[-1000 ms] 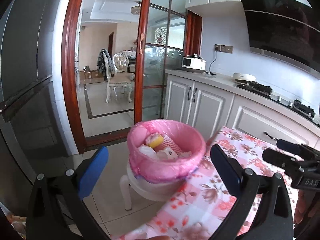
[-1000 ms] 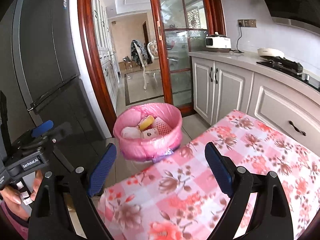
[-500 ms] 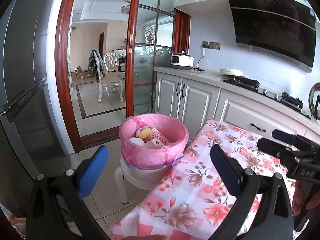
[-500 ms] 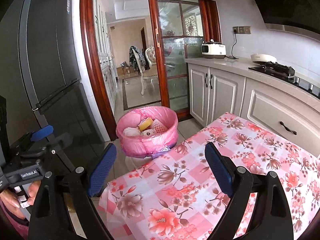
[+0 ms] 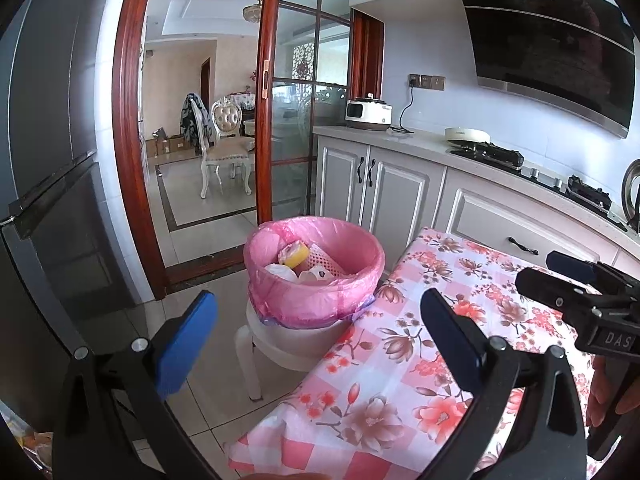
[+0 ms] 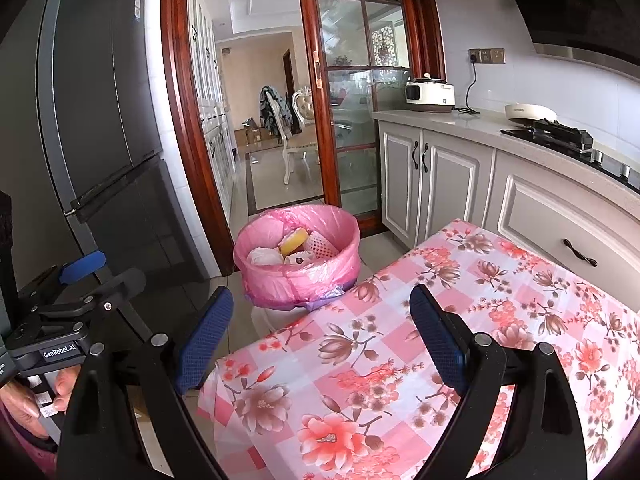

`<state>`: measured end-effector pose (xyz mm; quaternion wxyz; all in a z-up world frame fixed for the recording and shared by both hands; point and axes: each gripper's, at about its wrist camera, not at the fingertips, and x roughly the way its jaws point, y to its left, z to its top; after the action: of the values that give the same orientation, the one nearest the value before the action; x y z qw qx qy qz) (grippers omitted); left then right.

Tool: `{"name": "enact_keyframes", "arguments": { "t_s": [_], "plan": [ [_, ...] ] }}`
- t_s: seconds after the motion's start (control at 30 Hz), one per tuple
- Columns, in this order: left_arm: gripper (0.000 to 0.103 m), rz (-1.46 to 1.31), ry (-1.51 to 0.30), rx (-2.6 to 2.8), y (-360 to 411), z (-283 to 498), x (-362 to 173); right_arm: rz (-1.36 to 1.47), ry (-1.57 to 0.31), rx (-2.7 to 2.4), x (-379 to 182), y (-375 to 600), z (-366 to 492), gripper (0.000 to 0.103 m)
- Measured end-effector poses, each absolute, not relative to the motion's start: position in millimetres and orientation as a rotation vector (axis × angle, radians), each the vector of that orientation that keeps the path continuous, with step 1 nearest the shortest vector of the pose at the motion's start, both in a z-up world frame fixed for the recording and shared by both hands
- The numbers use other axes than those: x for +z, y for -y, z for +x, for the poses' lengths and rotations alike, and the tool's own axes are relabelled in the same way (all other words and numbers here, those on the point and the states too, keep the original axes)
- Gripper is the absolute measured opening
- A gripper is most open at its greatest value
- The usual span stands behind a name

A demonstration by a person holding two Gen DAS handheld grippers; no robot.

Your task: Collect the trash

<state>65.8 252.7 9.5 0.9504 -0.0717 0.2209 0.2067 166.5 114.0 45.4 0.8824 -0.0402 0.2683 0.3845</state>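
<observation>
Nearest, the left gripper (image 5: 318,338) and the right gripper (image 6: 320,334) are seen with blue-padded black fingers spread wide, nothing held between them. Beneath both lies the tabletop (image 6: 460,320), draped in a glossy pink-and-white checked cloth printed with flowers. Just past its far corner, a round bin (image 5: 314,276) lined with a thin, crinkled pink plastic bag is set on a white stool (image 5: 256,344). Inside, the trash (image 5: 298,262) is heaped: a yellow sponge, pink foam netting, white crumpled scraps. Farther off, grey panelled cabinets (image 6: 436,188) are noted.
</observation>
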Motion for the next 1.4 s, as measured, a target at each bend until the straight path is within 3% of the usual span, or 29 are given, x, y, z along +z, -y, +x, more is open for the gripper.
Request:
{"name": "enact_keyframes", "arguments": {
  "t_s": [1.4],
  "plan": [
    [0.098,-0.141,-0.459,0.408,-251.6,63.7,7.0,-0.089,-0.564,0.805,40.7,-118.0,164.5,0.085]
  ]
}}
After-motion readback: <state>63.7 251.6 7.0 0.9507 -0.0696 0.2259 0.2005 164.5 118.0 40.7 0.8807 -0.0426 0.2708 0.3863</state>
